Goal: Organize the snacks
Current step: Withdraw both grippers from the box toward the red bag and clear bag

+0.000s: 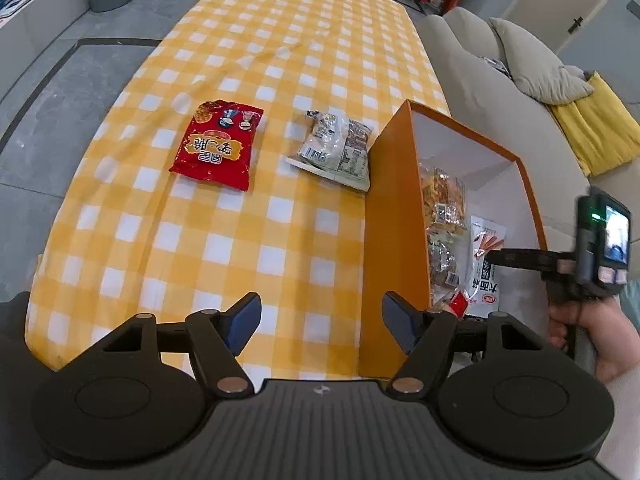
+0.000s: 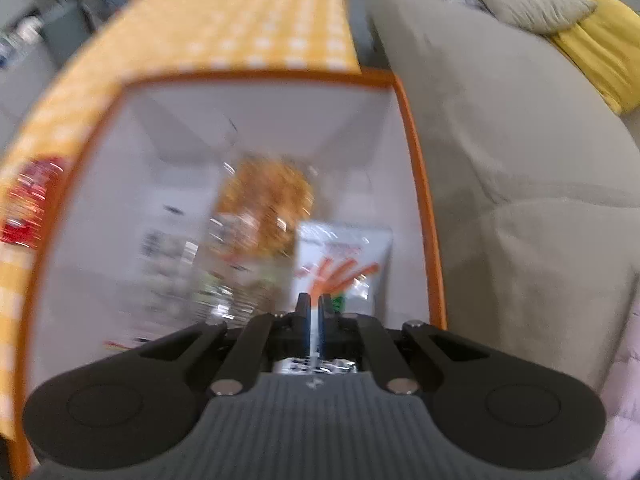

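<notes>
Large yellow Chinese characters on the red snack bag (image 1: pixel 217 145), not clearly readable.

Left gripper (image 1: pixel 322 326) wide open, right gripper (image 2: pixel 314 300) fully closed.

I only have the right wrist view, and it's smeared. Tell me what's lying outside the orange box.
Observer: A pale packet that your view misses lies on the checked cloth, close beside the orange box, by its outer wall.
Operator: Give me the left tool's state.
Observer: The left tool is open and empty, above the cloth beside the box.
Operator: Identify the red blur at my left edge.
Observer: A red snack bag, flat on the cloth, apart from the pale packet.
</notes>
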`<control>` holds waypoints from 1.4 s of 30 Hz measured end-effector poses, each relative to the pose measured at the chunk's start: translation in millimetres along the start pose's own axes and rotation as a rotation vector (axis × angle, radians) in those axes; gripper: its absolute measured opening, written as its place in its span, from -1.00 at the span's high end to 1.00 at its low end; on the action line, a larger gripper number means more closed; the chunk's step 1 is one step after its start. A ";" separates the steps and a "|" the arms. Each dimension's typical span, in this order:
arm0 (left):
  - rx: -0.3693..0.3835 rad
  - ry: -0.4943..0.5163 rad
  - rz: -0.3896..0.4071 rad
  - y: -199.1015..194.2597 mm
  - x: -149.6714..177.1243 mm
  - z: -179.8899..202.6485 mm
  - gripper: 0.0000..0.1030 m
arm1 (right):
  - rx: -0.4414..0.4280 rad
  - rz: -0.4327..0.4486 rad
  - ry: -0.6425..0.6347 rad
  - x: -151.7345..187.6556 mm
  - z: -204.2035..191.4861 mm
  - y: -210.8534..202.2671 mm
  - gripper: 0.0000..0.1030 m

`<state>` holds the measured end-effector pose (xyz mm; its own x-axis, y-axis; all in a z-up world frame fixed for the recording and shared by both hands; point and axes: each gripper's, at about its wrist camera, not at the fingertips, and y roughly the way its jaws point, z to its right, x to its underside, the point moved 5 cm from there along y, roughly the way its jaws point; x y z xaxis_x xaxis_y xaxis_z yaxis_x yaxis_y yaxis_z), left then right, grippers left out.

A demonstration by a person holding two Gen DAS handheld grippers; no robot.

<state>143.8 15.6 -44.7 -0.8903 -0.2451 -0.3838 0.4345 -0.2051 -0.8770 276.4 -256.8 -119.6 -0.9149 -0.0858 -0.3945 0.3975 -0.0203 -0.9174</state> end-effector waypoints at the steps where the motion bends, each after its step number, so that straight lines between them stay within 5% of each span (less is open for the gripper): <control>1: 0.000 0.002 -0.004 2.6 -0.3 -0.5 -0.58 | 0.027 -0.013 -0.006 0.6 -0.7 7.6 1.00; 9: 0.018 -0.021 -0.037 17.4 -4.6 -7.6 -0.58 | 0.007 -0.091 0.001 8.5 -11.3 36.1 1.00; 14: 0.008 -0.037 -0.052 25.8 -4.5 -11.0 -0.58 | -0.146 -0.118 0.066 10.6 0.7 34.5 1.00; 20: -0.008 -0.036 -0.064 31.8 -3.4 -15.2 -0.58 | -0.280 0.005 0.225 12.9 -1.6 2.6 1.00; 26: -0.056 -0.053 -0.061 33.8 -3.4 -26.3 -0.58 | -0.395 0.113 0.193 22.0 -28.5 -48.9 0.93; 29: -0.068 -0.072 -0.055 31.8 -3.4 -34.1 -0.58 | -0.402 0.163 0.160 21.7 -46.5 -71.9 0.77; 31: -0.070 -0.083 -0.043 28.5 -4.1 -40.2 -0.58 | -0.408 0.197 0.145 18.8 -59.8 -84.7 0.42; 35: -0.057 -0.121 0.010 21.1 -8.6 -57.6 -0.58 | -0.419 0.256 0.077 14.5 -91.3 -107.0 0.38; 42: -0.119 -0.170 0.103 16.2 -19.1 -91.1 -0.58 | -0.352 0.332 -0.126 13.3 -154.7 -115.3 0.02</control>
<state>155.4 103.4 -77.9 -0.8019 -0.4169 -0.4279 0.4941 -0.0602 -0.8673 207.5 -101.5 -27.2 -0.7184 -0.1507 -0.6791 0.5983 0.3639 -0.7138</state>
